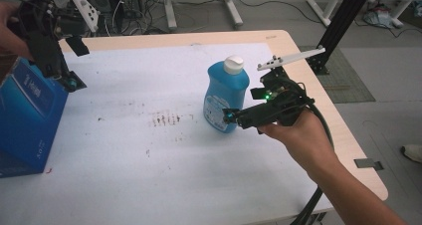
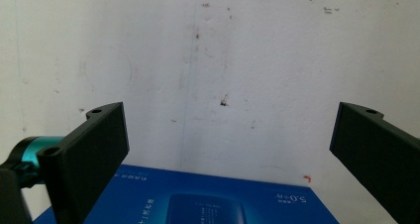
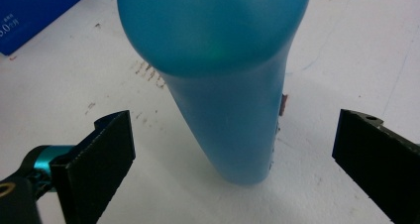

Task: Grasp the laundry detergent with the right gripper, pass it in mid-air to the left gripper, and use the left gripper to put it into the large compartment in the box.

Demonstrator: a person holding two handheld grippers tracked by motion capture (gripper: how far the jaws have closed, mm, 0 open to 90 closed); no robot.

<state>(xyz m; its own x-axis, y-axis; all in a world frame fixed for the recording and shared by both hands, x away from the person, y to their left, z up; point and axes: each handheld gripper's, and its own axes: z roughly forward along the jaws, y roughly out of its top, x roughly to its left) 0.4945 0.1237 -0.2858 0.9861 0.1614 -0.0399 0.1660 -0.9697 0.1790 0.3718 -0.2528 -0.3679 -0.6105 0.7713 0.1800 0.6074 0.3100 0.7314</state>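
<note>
Right tool (image 3: 233,154) gapes around upright blue bottle (image 3: 223,85).

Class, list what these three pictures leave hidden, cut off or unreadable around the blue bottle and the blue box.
- Bottle cap: cut off by the top edge in the right gripper view.
- Bottle label text: too small in the high view.
- Box: its left side runs off the frame in the high view.
- Box print: small, cut by the bottom edge in the left gripper view.
</note>
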